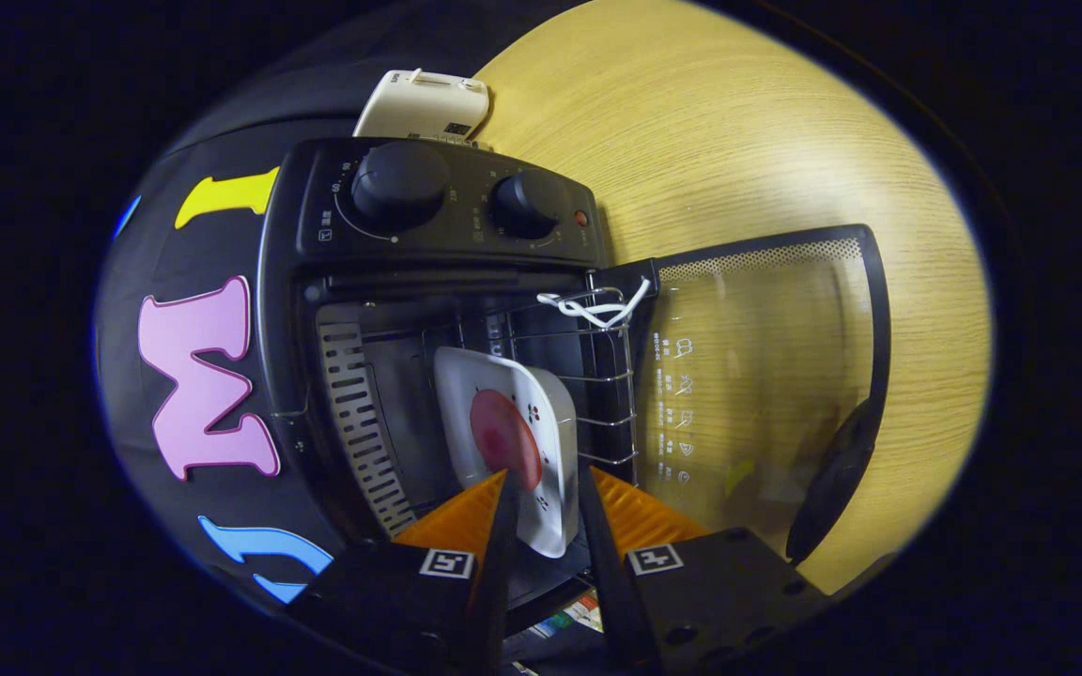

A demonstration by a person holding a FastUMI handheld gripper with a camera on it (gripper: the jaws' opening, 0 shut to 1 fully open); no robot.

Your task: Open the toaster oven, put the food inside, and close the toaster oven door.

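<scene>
The view is rolled onto its side, so the toaster oven (438, 329) appears turned, with its control panel farthest from the claw (543, 474). Off to the left of the claw's fingers lies the oven's dark side wall, and just inside it a slotted vent strip (363, 422) runs along the cavity. The cavity stands open straight ahead of the fingers. Beyond it, two round black knobs (400, 183) sit side by side on the panel, with a small reddish lamp (581, 218) next to the right-hand one. Past the panel, a cream-coloured device (424, 105) rests on the wooden bench (738, 141).

Between the fingers sits a white plate (548, 413) with a round reddish piece of food (503, 437) on it. The claw is narrowed around the plate's near edge; both fingers (503, 526) lie close against it, though whether they actually press on it cannot be told. The plate reaches into the cavity, beside the wire rack (602, 376).

Just right of the rack, a white cord (597, 308) is looped near the hinge. Further right of the claw, the glass door (757, 376) is swung fully open, white icons printed on the pane, its dark handle (837, 479) at the outer rim.
</scene>
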